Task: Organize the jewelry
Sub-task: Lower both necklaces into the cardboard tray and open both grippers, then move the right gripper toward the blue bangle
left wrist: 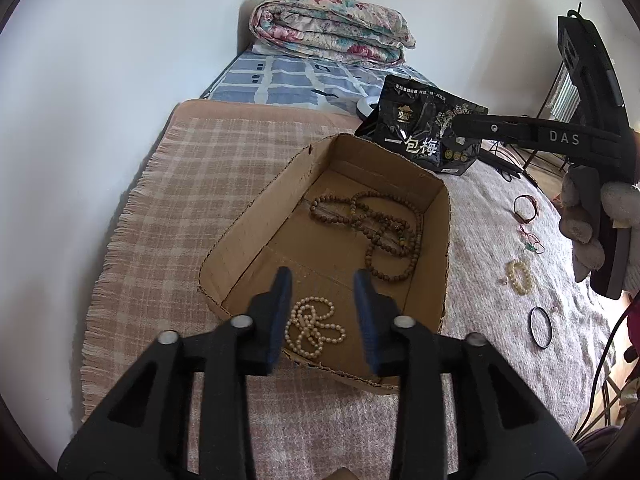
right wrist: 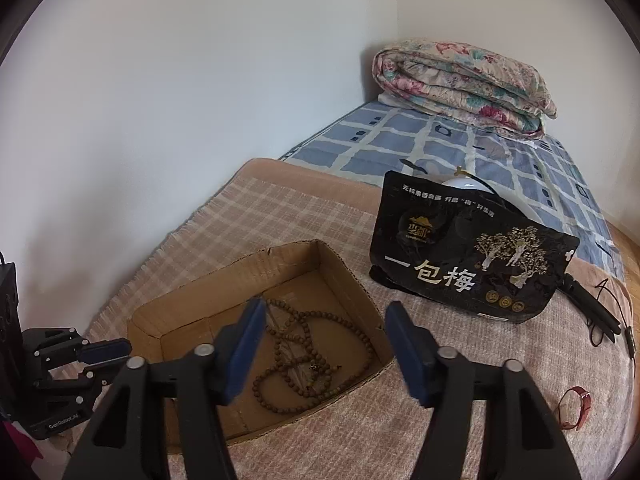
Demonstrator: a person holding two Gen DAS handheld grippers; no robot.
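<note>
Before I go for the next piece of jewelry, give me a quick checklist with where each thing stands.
1. left gripper empty, jaws apart: ok.
2. right gripper empty, jaws apart: ok.
3. pearl necklace lying inside the cardboard box, clear of the pads: ok.
4. brown bead strand fully inside the box: ok.
5. All jewelry boxed: not ok; cream bracelet, black ring and red bracelet lie on the blanket.
6. Snack bag clear of the path to them: ok.
</note>
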